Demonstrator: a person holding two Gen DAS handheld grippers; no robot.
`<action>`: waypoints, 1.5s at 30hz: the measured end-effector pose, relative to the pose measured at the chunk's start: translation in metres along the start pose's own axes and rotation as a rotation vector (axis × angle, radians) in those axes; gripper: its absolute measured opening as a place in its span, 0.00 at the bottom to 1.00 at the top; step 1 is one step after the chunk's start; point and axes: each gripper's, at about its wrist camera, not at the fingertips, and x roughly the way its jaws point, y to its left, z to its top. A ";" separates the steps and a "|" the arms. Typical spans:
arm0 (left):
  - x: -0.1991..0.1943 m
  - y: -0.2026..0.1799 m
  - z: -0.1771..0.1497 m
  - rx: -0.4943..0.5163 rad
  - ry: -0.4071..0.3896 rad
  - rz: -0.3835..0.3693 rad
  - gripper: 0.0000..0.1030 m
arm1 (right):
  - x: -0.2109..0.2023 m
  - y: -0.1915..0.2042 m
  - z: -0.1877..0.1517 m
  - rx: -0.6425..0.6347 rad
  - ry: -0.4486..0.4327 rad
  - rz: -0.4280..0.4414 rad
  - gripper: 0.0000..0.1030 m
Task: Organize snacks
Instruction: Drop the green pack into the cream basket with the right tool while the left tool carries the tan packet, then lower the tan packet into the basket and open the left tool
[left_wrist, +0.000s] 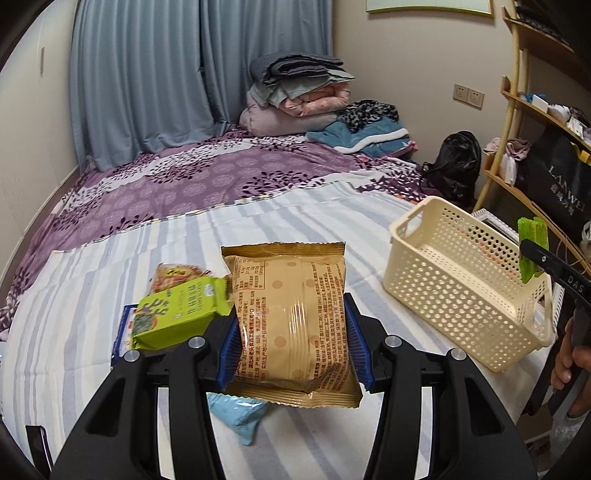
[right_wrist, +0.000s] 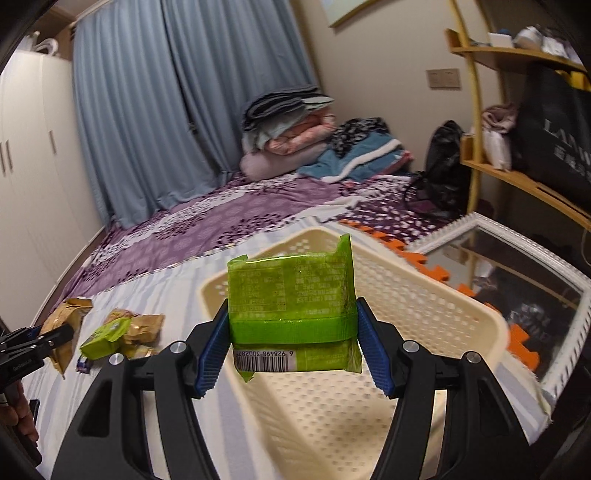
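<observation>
My left gripper (left_wrist: 291, 321) is shut on a tan snack packet (left_wrist: 291, 288), held up over the striped bed sheet (left_wrist: 314, 221). Under and left of it lie a green packet (left_wrist: 177, 314), an orange one (left_wrist: 177, 275) and a light blue one (left_wrist: 240, 417). A cream perforated basket (left_wrist: 443, 314) stands to the right, tilted on the bed's edge. My right gripper (right_wrist: 291, 317) is shut on a green snack packet (right_wrist: 291, 288), which hangs over the basket's (right_wrist: 424, 280) open top. The basket's inside shows no snacks. In the right wrist view the left gripper (right_wrist: 55, 336) shows at far left, beside the snack pile (right_wrist: 122, 332).
A white-framed mirror (right_wrist: 517, 280) and orange foam mats (right_wrist: 406, 254) lie right of the basket. A wooden shelf (left_wrist: 535, 110) with bags stands at the right wall, a black bag (left_wrist: 458, 166) beside it. Folded blankets (left_wrist: 295, 92) sit at the bed's far end.
</observation>
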 end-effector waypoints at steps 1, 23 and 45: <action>0.000 -0.004 0.001 0.006 -0.001 -0.008 0.50 | 0.000 -0.008 -0.001 0.018 0.001 -0.023 0.65; 0.022 -0.136 0.038 0.194 -0.008 -0.231 0.50 | -0.023 -0.072 -0.012 0.126 -0.057 -0.124 0.69; 0.050 -0.190 0.049 0.219 0.013 -0.291 0.92 | -0.028 -0.082 -0.017 0.144 -0.057 -0.152 0.74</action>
